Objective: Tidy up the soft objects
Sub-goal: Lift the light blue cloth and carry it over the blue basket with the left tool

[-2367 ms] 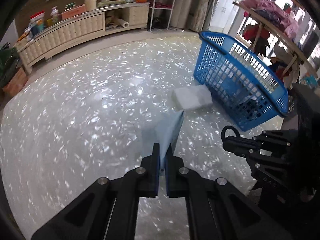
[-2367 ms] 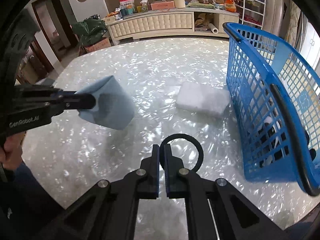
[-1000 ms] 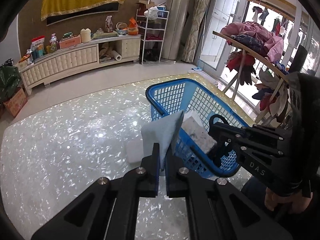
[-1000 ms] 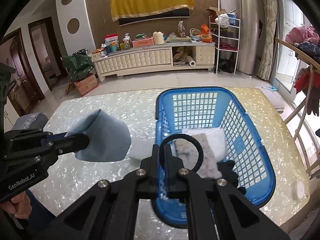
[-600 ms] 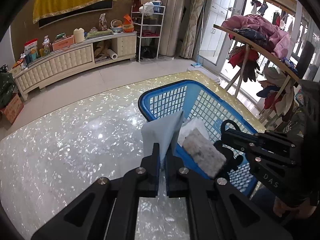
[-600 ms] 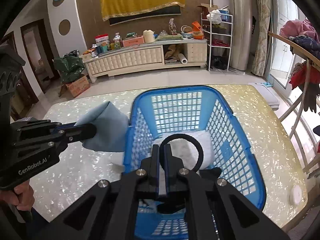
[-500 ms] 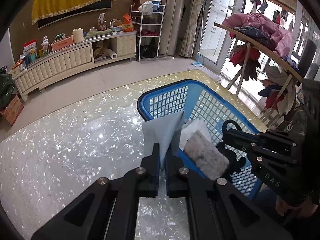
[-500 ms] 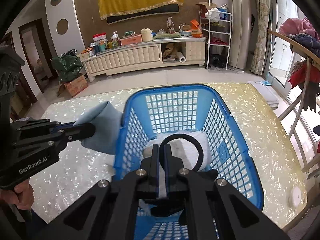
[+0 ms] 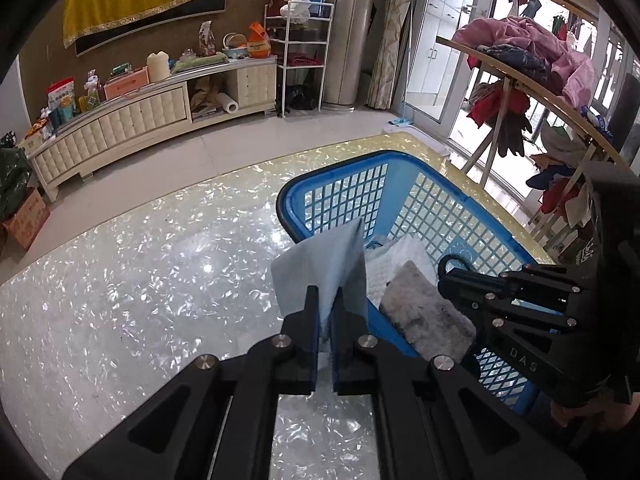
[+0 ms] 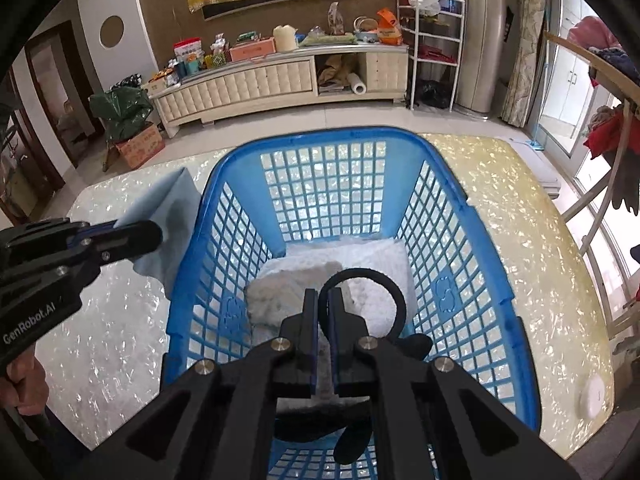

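blue basket [image 10: 448, 216]: plastic lattice tub standing on the pearly, shell-flecked table [image 9: 120, 280]; in the right wrist view it sits straight ahead, seen from above.
left gripper [image 9: 326, 308]: fingers clenched on a pale blue cloth [image 9: 320, 268]; the cloth stands up from the tips as a folded flap.
cloth's place: just outside the basket's left wall, near the rim, above the table rather than over the tub; in the right wrist view [image 10: 168, 216] it hangs beside that wall.
right gripper [image 10: 323, 312]: pinched tight on a black hair band [image 10: 384, 292], the loop curving off to the right of the tips.
band's place: held over the inside of the basket, above its contents.
basket contents: white fluffy towel [image 10: 376, 264] on the floor, a grey fuzzy pad [image 9: 424, 312] on it, and something black lower down, perhaps gloves, too hidden to tell.
hand [image 10: 24, 384]: grips the left tool's handle at the lower left edge.
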Demonstrator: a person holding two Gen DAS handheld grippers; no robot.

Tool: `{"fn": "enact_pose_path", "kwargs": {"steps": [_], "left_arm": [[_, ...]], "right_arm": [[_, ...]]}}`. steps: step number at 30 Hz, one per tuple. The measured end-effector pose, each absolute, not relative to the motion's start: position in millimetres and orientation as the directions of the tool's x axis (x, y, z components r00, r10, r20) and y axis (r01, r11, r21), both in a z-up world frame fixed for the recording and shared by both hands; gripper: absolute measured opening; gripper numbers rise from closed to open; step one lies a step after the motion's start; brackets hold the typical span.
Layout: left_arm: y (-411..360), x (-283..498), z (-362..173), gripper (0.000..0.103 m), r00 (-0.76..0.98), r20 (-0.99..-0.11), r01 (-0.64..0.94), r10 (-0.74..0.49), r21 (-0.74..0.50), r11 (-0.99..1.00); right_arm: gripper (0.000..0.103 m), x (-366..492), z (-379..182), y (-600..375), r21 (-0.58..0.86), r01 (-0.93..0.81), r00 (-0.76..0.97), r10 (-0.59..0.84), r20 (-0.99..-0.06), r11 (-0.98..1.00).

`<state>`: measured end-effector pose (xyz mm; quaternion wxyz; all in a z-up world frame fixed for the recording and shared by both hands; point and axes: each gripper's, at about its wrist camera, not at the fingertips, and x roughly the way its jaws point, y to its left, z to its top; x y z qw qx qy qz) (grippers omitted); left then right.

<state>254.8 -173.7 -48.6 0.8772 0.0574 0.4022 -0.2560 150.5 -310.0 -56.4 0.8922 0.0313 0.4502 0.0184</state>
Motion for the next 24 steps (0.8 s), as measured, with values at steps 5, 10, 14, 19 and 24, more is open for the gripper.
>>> {"fn": "enact_pose_path", "kwargs": {"steps": [5,10,14,19,24], "left_arm": [[-174.2,251.6,-47.3,0.003,0.549,-0.737,0.492,-0.395,-0.097,0.865],[-173.9,247.4,-43.6,0.003,0.554,-0.736,0.488,-0.390,-0.093,0.868],[-174.3,240.2,-40.5,0.003,0.566,-0.733,0.484,-0.377,-0.076,0.872],[-176.1,231.0,-34.8,0.003,0.567,-0.731,0.484,-0.378,-0.076,0.872],[-181.2,216.4,-25.6,0.003,0.572,-0.721,0.500,-0.391,-0.072,0.863]], "right_arm": [[0.062,143.3,-51.4,-316.2,0.066,0.017,0.616,0.042,-0.786,0.998],[0.088,135.0,-43.7,-320.8,0.054,0.041,0.638,0.015,-0.770,0.998],[0.099,125.8,-36.2,-319.4,0.042,0.055,0.655,-0.004,-0.756,0.998],[0.103,110.7,-26.8,-314.9,0.040,0.056,0.678,-0.009,-0.735,0.998],[0.103,99.2,-20.8,-312.7,0.026,0.056,0.685,-0.019,-0.729,0.998]]}}
